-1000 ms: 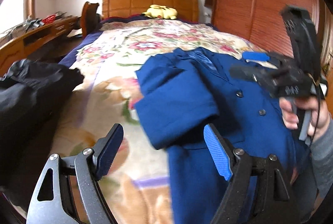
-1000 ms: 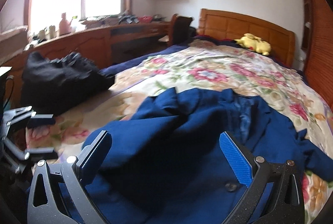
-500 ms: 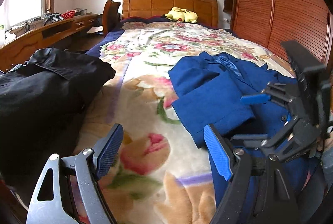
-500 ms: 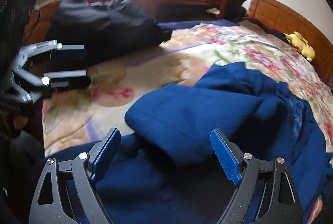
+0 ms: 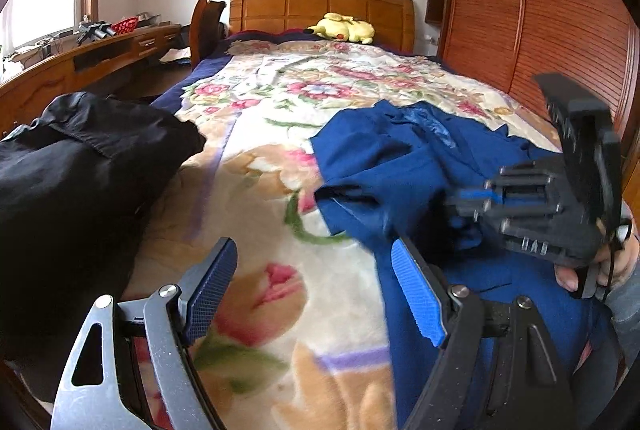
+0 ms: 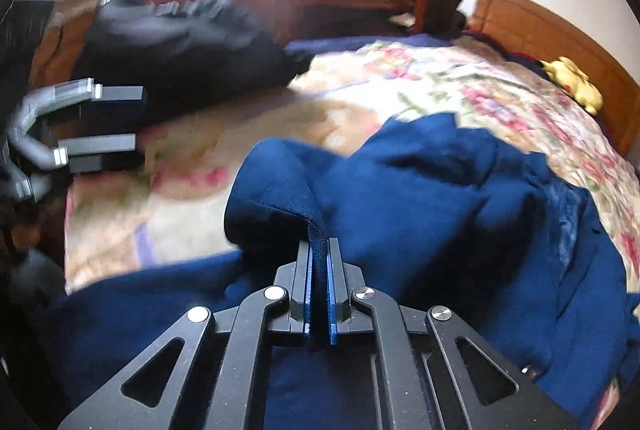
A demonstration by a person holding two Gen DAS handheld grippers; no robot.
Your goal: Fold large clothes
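Observation:
A blue coat [image 5: 404, 166] lies on the floral bedspread [image 5: 280, 150], its sleeve folded over the body. My right gripper [image 6: 319, 250] is shut on a fold of the blue coat [image 6: 420, 190] near the sleeve edge and lifts it a little. In the left wrist view the right gripper [image 5: 472, 198] reaches in from the right over the coat. My left gripper [image 5: 316, 286] is open and empty above the bedspread, just left of the coat's edge. It shows at the left edge of the right wrist view [image 6: 100, 126].
A black garment [image 5: 72, 182] is heaped on the bed's left side. A wooden desk [image 5: 88, 58] runs along the left wall, a wooden wardrobe [image 5: 540, 10] along the right. A yellow plush toy [image 5: 344, 28] lies by the headboard [image 5: 320, 6].
My right gripper has shut on a fold of the blue coat; it was open half a second ago. My left gripper stays open and has shifted slightly.

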